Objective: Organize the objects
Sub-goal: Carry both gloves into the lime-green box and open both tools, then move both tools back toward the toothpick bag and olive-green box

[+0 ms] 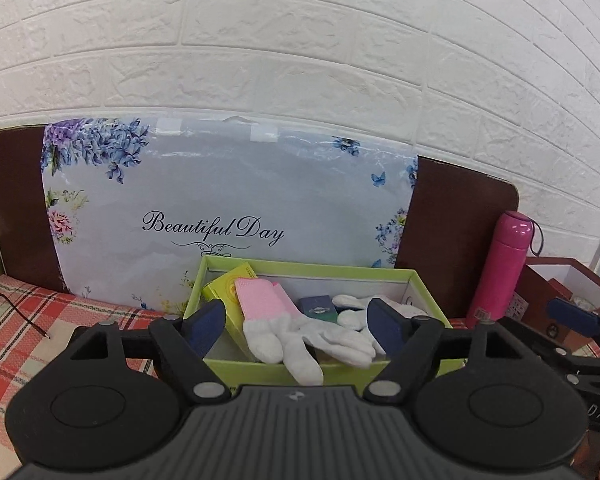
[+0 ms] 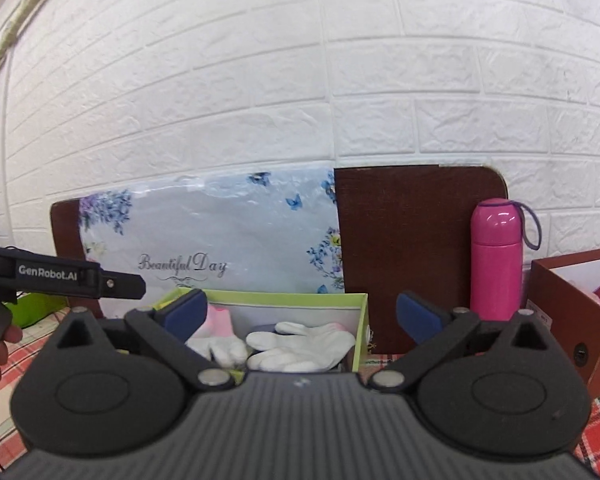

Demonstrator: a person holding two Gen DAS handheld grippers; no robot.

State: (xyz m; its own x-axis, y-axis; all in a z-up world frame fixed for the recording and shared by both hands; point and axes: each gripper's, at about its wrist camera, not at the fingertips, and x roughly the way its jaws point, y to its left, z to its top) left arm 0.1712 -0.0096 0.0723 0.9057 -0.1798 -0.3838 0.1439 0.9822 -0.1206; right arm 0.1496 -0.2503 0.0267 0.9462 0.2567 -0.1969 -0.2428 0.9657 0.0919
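Both claws stand wide open and hold nothing. The left gripper (image 1: pixel 296 326) faces the green box (image 1: pixel 418 280) on the checked tablecloth (image 1: pixel 16 320), where a pink-cuffed glove (image 1: pixel 268 320) droops over the front rim beside a second white glove (image 2: pixel 300 346). The right gripper (image 2: pixel 300 316) hovers near the same box. The sensible move is probably to pinch the drooping glove at its thick cuff, lift it clear of the rim, then lay it flat inside.

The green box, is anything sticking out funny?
Yes. In the green box, one white glove with a pink cuff flops over the front edge, fingers dangling outside. The other white glove lies inside.
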